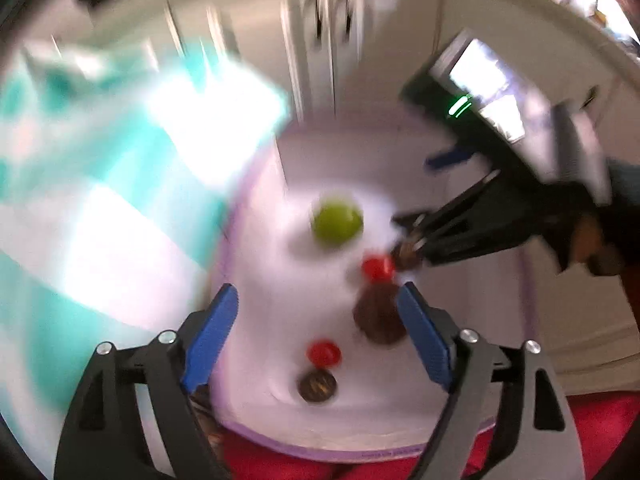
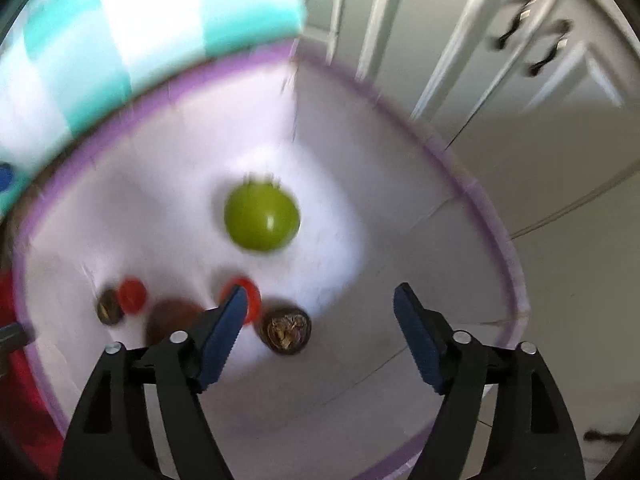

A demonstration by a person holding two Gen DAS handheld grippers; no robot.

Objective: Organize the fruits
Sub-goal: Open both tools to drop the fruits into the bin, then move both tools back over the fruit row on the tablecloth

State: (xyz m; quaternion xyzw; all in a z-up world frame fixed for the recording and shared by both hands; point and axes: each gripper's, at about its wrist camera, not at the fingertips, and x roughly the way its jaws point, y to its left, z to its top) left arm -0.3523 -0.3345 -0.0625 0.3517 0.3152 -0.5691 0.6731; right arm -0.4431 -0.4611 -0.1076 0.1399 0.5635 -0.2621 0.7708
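Observation:
A white board with a purple rim (image 1: 230, 264) (image 2: 472, 188) bears a green round fruit (image 1: 337, 222) (image 2: 262, 216), two small red fruits (image 1: 378, 267) (image 1: 323, 353) (image 2: 132, 295) (image 2: 250, 294) and several brown round fruits (image 1: 378, 318) (image 1: 317, 387) (image 2: 286, 330) (image 2: 109, 307). My left gripper (image 1: 318, 312) is open above the board's near part, its right finger (image 1: 424, 336) beside a brown fruit. My right gripper (image 2: 320, 316) is open and empty above the board, near a red and a brown fruit. In the left wrist view it (image 1: 404, 236) reaches in from the right. Both views are blurred.
A teal and white checked cloth (image 1: 100, 184) (image 2: 160, 20) lies left of the board. White cabinet doors (image 1: 320, 40) (image 2: 500, 60) stand behind. A red surface (image 1: 600, 420) (image 2: 20, 380) lies under the board's near edge.

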